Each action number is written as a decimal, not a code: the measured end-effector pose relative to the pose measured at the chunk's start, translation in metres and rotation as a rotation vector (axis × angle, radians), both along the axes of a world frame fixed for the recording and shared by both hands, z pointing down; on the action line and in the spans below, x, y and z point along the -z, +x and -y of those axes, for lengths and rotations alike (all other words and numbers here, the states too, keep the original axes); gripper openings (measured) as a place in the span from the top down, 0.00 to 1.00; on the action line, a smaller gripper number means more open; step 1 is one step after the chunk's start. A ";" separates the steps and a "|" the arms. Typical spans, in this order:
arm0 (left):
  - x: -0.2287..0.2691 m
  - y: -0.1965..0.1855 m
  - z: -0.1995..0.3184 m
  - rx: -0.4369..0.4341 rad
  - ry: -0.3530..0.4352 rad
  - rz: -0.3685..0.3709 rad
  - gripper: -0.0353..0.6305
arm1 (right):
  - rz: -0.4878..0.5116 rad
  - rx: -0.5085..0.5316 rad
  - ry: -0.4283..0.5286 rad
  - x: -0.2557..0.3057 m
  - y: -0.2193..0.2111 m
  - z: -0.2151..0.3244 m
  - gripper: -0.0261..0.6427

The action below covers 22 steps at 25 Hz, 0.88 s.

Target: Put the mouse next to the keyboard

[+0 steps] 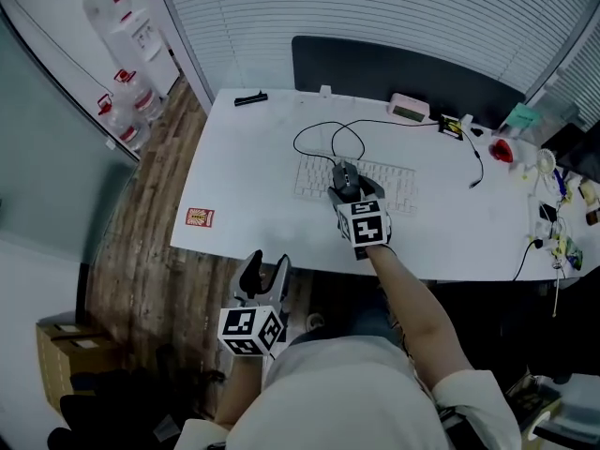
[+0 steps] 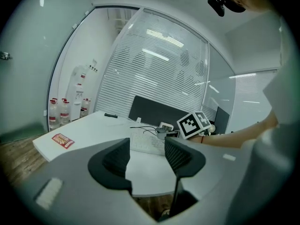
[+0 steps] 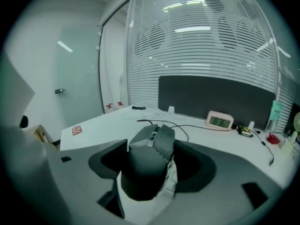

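The right gripper (image 1: 354, 193) is pinching the dark grey corded mouse (image 3: 148, 163) atop the flat white keyboard (image 1: 313, 178), the mouse's long axis running along the jaws. The left gripper (image 1: 265, 273), spread and empty, is hanging well short of the keyboard.

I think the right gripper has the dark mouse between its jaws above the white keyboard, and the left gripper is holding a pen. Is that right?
Not quite. The left gripper holds nothing: the left gripper view shows its jaws apart with nothing between them. The rest stands: the right gripper has the dark mouse between its jaws above the white keyboard.
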<state>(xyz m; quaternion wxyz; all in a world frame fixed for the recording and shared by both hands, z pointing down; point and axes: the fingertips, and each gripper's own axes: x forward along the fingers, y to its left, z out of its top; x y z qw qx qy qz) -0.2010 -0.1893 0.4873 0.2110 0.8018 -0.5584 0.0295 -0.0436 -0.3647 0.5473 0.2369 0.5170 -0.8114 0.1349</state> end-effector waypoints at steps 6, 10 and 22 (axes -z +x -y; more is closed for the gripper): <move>0.004 0.042 0.017 -0.052 0.012 0.006 0.59 | -0.008 -0.099 -0.001 0.003 0.076 0.008 0.50; 0.005 0.069 0.027 -0.096 0.014 0.012 0.59 | -0.005 -0.179 -0.007 0.000 0.128 0.013 0.50; -0.002 0.133 0.053 -0.205 -0.015 0.025 0.59 | -0.044 -0.350 -0.066 -0.028 0.249 0.009 0.50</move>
